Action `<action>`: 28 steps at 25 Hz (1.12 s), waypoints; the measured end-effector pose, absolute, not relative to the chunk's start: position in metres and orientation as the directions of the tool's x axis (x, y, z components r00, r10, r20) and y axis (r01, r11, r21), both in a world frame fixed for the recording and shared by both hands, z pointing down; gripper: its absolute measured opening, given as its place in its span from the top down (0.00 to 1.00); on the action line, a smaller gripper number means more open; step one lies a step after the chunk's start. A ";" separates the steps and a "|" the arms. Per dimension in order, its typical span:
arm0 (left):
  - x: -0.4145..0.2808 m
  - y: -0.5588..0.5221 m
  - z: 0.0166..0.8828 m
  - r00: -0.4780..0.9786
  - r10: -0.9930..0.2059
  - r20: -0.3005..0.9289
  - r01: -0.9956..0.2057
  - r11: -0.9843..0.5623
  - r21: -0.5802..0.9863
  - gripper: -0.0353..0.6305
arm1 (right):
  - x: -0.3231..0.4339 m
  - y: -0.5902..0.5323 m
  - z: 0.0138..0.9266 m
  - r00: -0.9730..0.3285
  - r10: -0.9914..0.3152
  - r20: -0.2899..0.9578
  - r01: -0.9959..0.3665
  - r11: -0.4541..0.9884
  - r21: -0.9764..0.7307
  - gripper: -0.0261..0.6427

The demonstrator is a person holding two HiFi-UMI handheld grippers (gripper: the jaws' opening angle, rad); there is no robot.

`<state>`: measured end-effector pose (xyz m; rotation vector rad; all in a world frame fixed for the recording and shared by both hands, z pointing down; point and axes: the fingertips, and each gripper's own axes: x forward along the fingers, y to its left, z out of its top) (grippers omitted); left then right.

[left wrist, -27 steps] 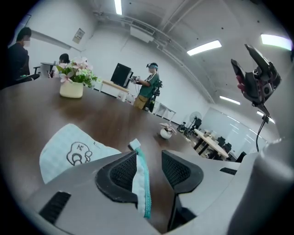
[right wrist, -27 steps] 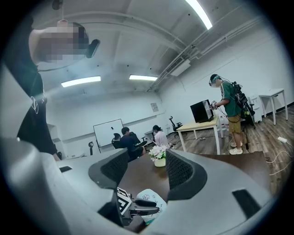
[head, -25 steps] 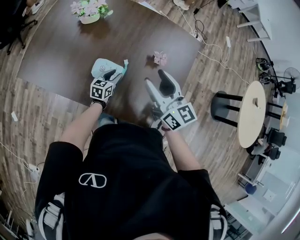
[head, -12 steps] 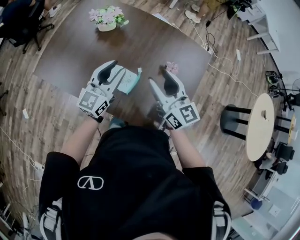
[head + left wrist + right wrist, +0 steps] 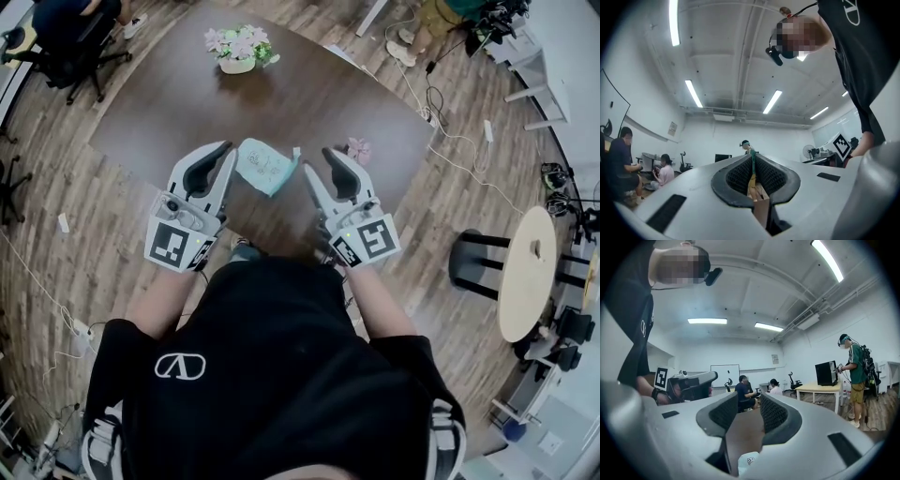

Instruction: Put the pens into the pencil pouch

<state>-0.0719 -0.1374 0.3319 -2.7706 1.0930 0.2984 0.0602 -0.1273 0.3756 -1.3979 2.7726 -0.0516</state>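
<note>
A mint pencil pouch (image 5: 265, 167) lies on the dark brown table (image 5: 169, 103), between my two grippers. My left gripper (image 5: 223, 150) is held up just left of the pouch. It points out into the room, its jaws closing and almost together (image 5: 752, 157), with nothing between them. My right gripper (image 5: 323, 155) is just right of the pouch, apart from it. Its jaws (image 5: 749, 401) are closing but still stand apart, gripping nothing. A pale corner of the pouch (image 5: 749, 460) shows low between them. No pen is in sight in any view.
A pot of pink flowers (image 5: 239, 49) stands at the table's far side, and a small pink flower (image 5: 357, 148) lies near its right edge. A round white side table (image 5: 527, 272) and black stool (image 5: 473, 258) stand at right. Cables (image 5: 441, 103) trail over the floor.
My left gripper has lifted off the pouch and swung to its left, and its jaws have narrowed. My right gripper has shifted a little, and the pouch now lies uncovered.
</note>
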 end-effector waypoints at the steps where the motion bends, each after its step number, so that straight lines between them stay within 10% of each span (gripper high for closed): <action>1: -0.073 -0.136 0.332 0.713 -0.660 -0.237 -0.690 -0.720 -0.070 0.92 | 0.057 -0.127 0.374 -0.593 -0.805 -0.020 -0.804 0.594 -0.028 0.76; 6: -0.072 -0.134 0.345 0.714 -0.679 -0.175 -0.695 -0.717 -0.055 0.94 | 0.047 -0.118 0.376 -0.590 -0.808 0.002 -0.808 0.590 0.003 0.96; 28: -0.052 -0.125 0.372 0.749 -0.655 -0.103 -0.656 -0.754 0.027 0.94 | 0.067 -0.109 0.386 -0.518 -0.855 0.025 -0.854 0.519 0.050 0.96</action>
